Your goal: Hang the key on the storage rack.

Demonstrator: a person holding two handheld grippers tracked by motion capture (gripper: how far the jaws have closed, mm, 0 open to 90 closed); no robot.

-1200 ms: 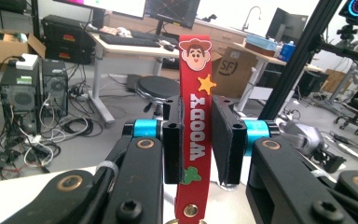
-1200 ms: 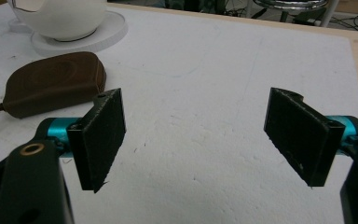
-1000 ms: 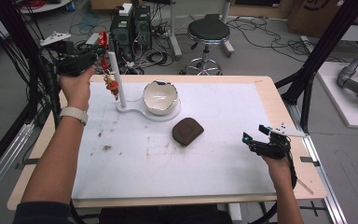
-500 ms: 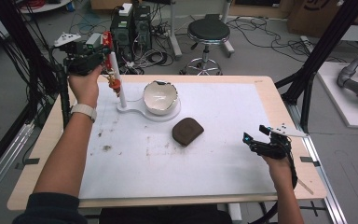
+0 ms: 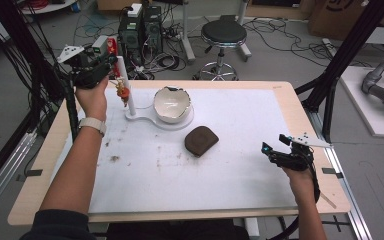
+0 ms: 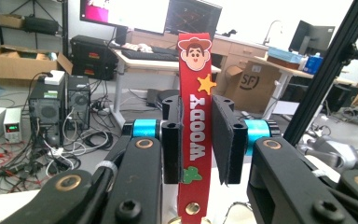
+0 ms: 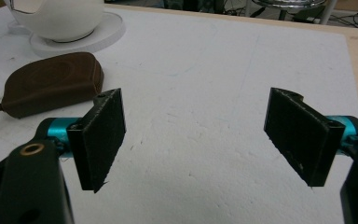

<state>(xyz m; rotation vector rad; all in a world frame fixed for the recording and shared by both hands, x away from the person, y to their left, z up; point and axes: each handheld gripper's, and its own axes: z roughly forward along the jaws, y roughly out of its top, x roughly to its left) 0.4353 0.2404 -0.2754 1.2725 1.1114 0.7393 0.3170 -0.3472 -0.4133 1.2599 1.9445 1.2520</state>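
We see the left claw (image 5: 111, 60) at the upper left of the high view, raised above the far left corner of the bench (image 5: 310, 125). In the left gripper view its jaws stand either side of a red strap (image 6: 195, 126) that runs upright through the middle of the frame. The left pad (image 6: 171, 144) presses against the strap; the right pad sits just beside it with a thin gap showing, so we call it clamped on the strap but not fully sure on the right side. The strap carries a cartoon cowboy face at the top, a yellow star, white letters and a green shape lower down.

In the high view the strap's red top shows just by the claw, and a small orange-red charm (image 5: 123, 93) hangs below, beside a white upright post (image 5: 125, 85) whose flat base runs right under a white bowl (image 5: 171, 104) with a chipped rim, upper centre of the frame. A brown pouch (image 5: 201, 140) lies right of centre, near the bowl but apart from it.

The right claw (image 5: 275, 156) is at the lower right of the high view, low over the white mat (image 5: 230, 175). The right gripper view shows its jaws wide apart with nothing between them, the pouch and bowl at upper left.
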